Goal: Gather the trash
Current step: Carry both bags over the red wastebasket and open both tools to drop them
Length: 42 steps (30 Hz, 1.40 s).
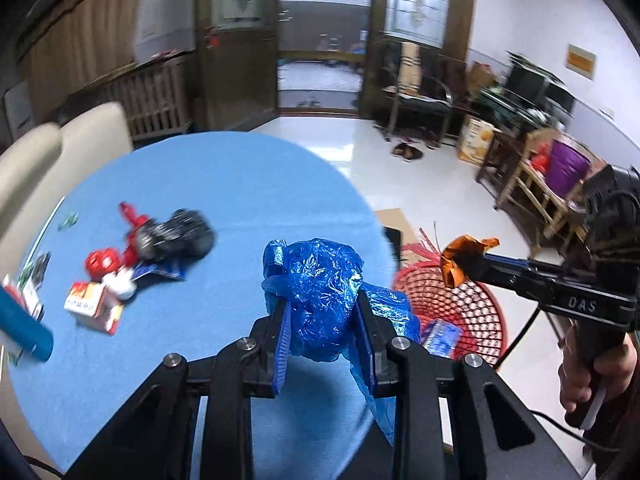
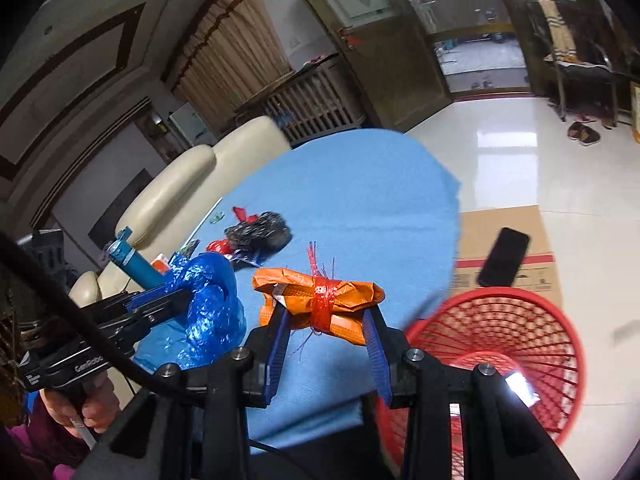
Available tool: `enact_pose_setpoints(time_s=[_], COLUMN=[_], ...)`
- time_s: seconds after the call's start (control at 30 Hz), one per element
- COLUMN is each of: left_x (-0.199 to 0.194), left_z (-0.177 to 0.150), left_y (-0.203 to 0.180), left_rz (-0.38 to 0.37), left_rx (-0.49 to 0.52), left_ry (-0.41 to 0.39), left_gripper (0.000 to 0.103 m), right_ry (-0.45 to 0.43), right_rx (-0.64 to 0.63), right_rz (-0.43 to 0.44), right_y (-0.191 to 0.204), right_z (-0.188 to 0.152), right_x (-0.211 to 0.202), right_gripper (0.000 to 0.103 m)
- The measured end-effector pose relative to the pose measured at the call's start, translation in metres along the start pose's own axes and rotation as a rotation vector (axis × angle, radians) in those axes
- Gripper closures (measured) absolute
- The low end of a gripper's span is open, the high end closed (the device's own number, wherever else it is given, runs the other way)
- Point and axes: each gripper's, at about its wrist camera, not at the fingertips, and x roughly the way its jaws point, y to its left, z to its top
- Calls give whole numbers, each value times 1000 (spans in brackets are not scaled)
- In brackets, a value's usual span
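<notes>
Left wrist: blue bag [image 1: 320, 300] clamped between hand-held gripper [image 1: 322, 312] fingers.

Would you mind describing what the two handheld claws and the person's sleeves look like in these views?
Both are black pistol-grip tools. The right claw has a long black body with white "DAS" lettering and a black cable trailing below. The left claw carries white "GenRobot" lettering, and a thick black cable crosses in front of it. Each claw's fingers bear ribbed blue pads. A magenta sleeve shows below the left grip.
</notes>
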Motion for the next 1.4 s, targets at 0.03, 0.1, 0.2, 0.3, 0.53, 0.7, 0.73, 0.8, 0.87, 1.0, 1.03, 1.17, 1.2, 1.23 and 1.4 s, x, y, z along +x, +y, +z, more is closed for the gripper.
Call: enact_pose_setpoints(time_s=[0.03,0.1,0.2,0.3,0.53,0.7,0.73,0.8,0.87,1.0,1.03,1.17,1.2,1.23,1.4], left_x=[1,3,8,16,43,59,62,71,80,95,97,92,89,86,55], left_z=[1,6,12,17,26,26,25,25,24,19,18,14,14,12,-1], left_y=[-5,-15,-33,-49,-78,-98,-101,-107,-110,-111,-110,-93,-86,-81,-48], left_rz=[-6,-28,-55,-84,-165,-205,-217,-242,-244,-245,-239,-219,-216,-211,-121], left_rx=[9,27,59,97,141,173,174,177,176,164,160,133,117,108,83], left_ry=[0,5,12,17,72,104,112,129,143,162,162,158,153,150,110], left_gripper=[72,72,72,72,72,71,70,68,63,42,42,42,42,42,41], right_ry=[-7,-22,-30,-29,-15,-21,-19,-14,-3,25,32,31,26,20,-8], right_rx=[7,20,37,58,138,199,209,228,255,320,336,365,357,348,310], right_rz=[-8,-33,-67,-112,-162,-178,-178,-179,-178,-164,-174,-165,-165,-161,-126], right_y=[-4,-15,-29,-45,-84,-108,-112,-120,-126,-140,-142,-145,-143,-141,-121], right_z=[0,0,0,-4,-14,-18,-19,-22,-25,-31,-33,-34,-33,-32,-22], right_x=[-5,-15,-27,-35,-45,-53,-54,-54,-52,-43,-41,-39,-39,-39,-36], right_gripper=[63,63,63,63,63,63,63,61,61,40,38,38,38,38,38])
